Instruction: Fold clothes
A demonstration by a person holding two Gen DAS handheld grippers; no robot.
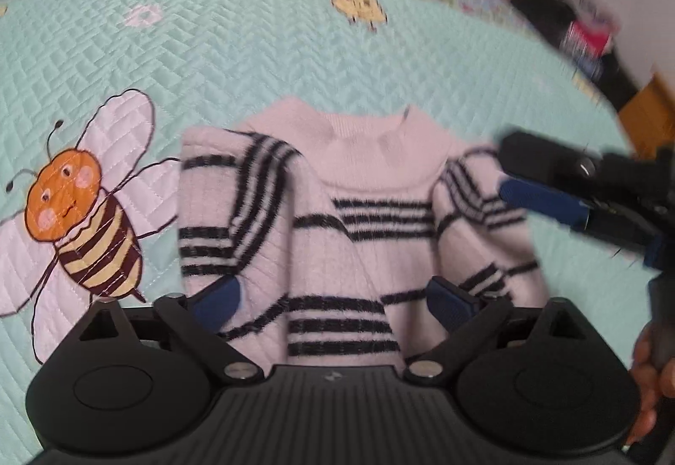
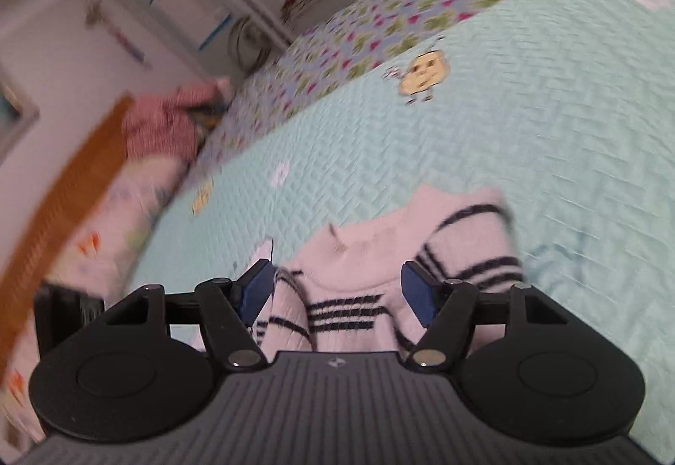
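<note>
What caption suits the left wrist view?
Open left tool over a pink black-striped knit sweater on a mint quilted bedspread.

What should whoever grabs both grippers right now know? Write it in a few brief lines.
Left gripper: open, low over the sweater's lower half, holding nothing.
Right gripper: open, over the sweater's right side near the collar, holding nothing.
Sweater: pink with black stripes, flat on the green bedspread, collar pointing away, big bee picture to its left.
Done: both sleeves look folded in across the body.
Left: probably fold the bottom up toward the collar, then smooth it. Both views are blurred, so check the sleeve edges first.
</note>
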